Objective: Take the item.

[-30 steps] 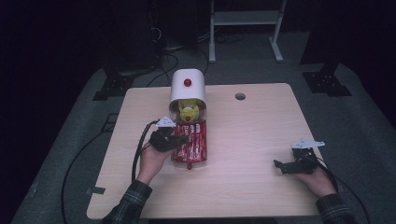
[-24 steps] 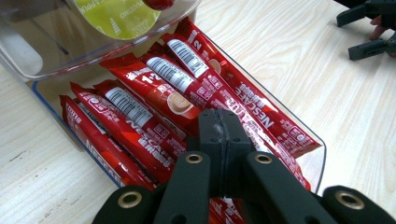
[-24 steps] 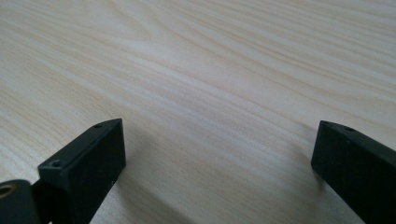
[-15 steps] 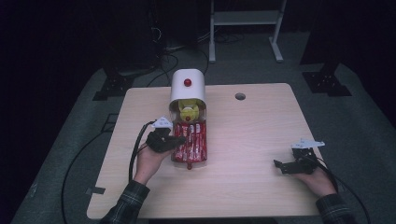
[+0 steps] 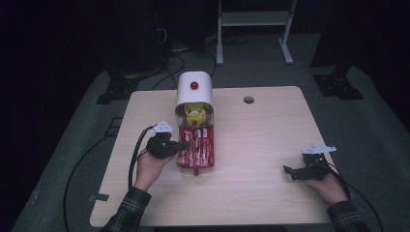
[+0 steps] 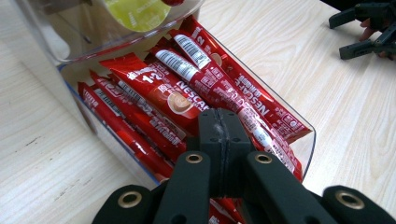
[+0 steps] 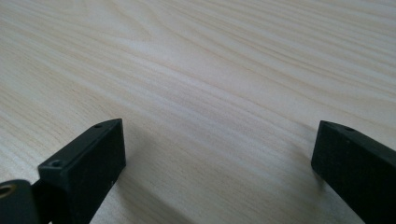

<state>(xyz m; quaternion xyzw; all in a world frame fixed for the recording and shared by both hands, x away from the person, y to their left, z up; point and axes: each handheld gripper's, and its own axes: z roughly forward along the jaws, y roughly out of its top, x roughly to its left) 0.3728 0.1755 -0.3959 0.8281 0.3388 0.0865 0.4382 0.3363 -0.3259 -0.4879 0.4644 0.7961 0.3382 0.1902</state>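
The left gripper [image 6: 223,122], black and held in the person's left hand [image 5: 149,166], has its two jaws pressed flat together with nothing between them. Its tip hangs over the red coffee stick sachets [image 6: 196,100], close above one sachet; whether it touches the foil is hard to tell from this angle. The sachets lie packed side by side in a clear plastic tray [image 6: 308,140], the lower drawer of a white round-topped dispenser with a red knob [image 5: 194,89], which stands near the far middle of the pale wooden table [image 5: 261,145]. Just behind the sachets, inside the dispenser's clear upper part, sit yellow-green capsules [image 5: 196,115]. In the high view the left gripper [image 5: 174,145] sits at the tray's left edge, with its cable trailing off the table. Well apart, near the right front of the table, the right gripper [image 7: 219,154] rests low over bare wood, jaws spread wide and empty.
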